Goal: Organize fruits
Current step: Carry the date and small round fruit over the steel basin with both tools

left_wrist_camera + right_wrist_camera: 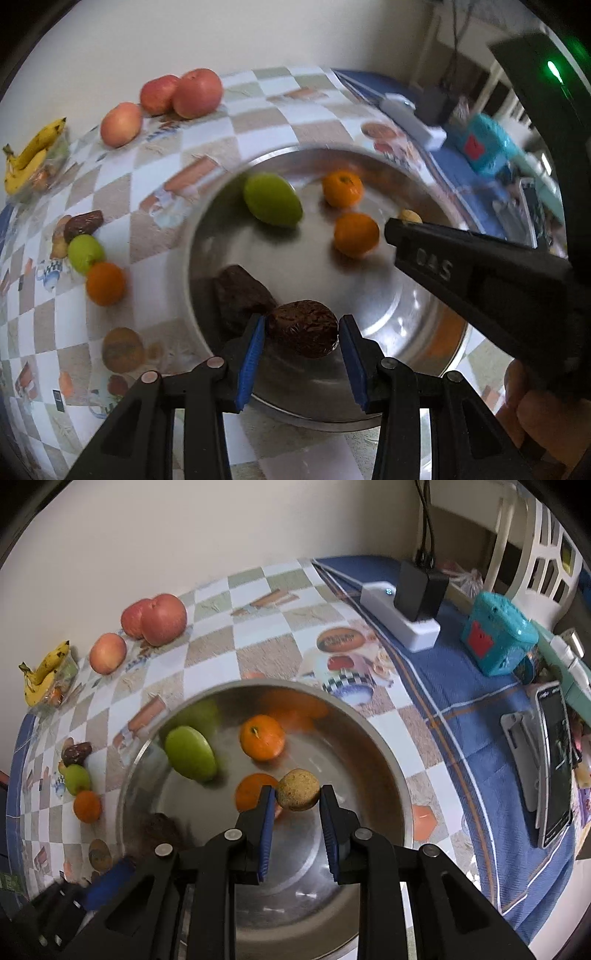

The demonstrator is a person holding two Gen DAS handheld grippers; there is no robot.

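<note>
A steel bowl [417, 306] [373, 771] holds a green fruit [272, 199] [190, 753], two oranges [342, 188] [356, 234] [262, 737] and a dark brown fruit [240, 295]. My left gripper [302, 332] is shut on another dark brown fruit [303, 328] just above the bowl's near side. My right gripper [297, 794] is shut on a small tan round fruit [298, 789] above the bowl; it shows from the side in the left wrist view [461, 266].
On the checkered tablecloth left of the bowl lie a brown fruit [84, 223], a green fruit [85, 253] and an orange [105, 283]. Three red apples [197, 92] and bananas [31, 155] sit by the wall. A white power strip [399, 616], teal box [496, 633] and phone [556, 764] lie right.
</note>
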